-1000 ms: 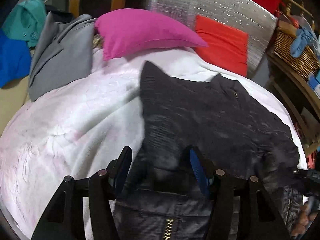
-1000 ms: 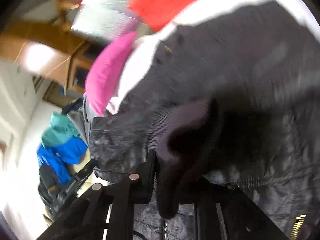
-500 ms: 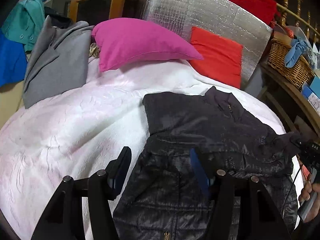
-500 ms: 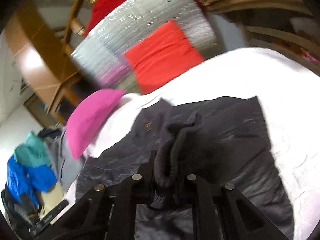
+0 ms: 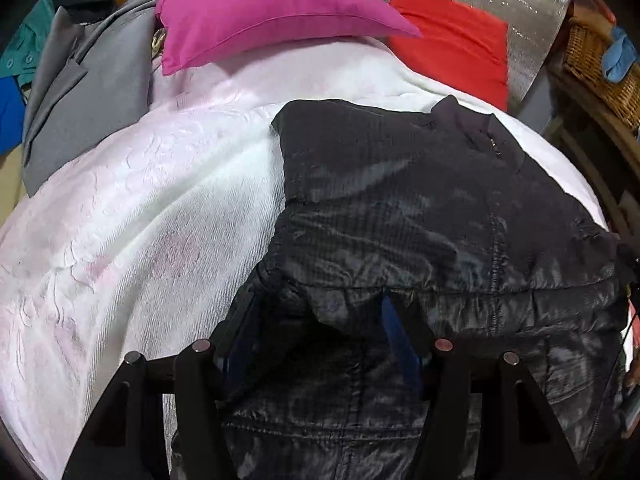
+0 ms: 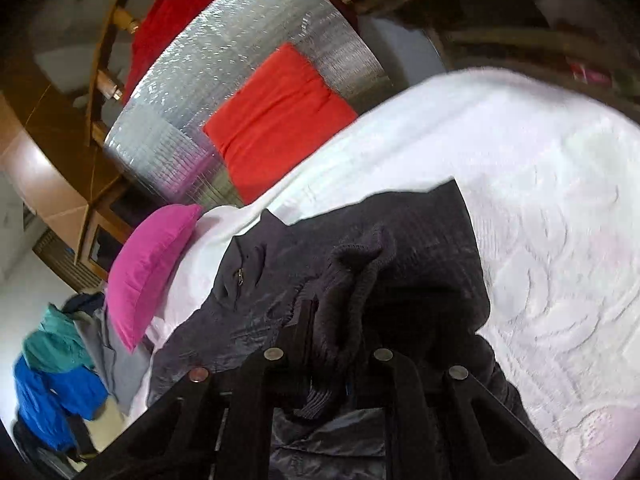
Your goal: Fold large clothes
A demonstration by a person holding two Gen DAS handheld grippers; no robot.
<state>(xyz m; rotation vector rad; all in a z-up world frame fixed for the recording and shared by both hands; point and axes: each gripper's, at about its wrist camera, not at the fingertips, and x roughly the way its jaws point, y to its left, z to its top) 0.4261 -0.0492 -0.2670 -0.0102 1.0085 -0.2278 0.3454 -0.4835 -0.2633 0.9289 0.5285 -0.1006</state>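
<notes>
Both of my tools are at the black jacket (image 5: 420, 216) spread on the bed (image 5: 120, 240): the right hand-held gripper (image 6: 340, 344) is clamped tight on its ribbed knit cuff (image 6: 360, 264), while the left hand-held gripper (image 5: 316, 344) tilts down over the jacket's near edge, jaws partly apart with fabric between them. Only my right view shows the cuff; my left shows a wicker basket (image 5: 600, 68) at the bed's far right. A pink pillow (image 5: 260, 12) and red cushion (image 5: 452, 36) sit along the bed's far edge.

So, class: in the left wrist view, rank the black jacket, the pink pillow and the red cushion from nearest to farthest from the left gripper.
1. Black jacket: directly under and ahead of the left gripper, its fabric between the open fingers.
2. Pink pillow: far end of the white bedspread, upper left.
3. Red cushion: behind the pillow's tip, upper right, against the silver panel.
</notes>
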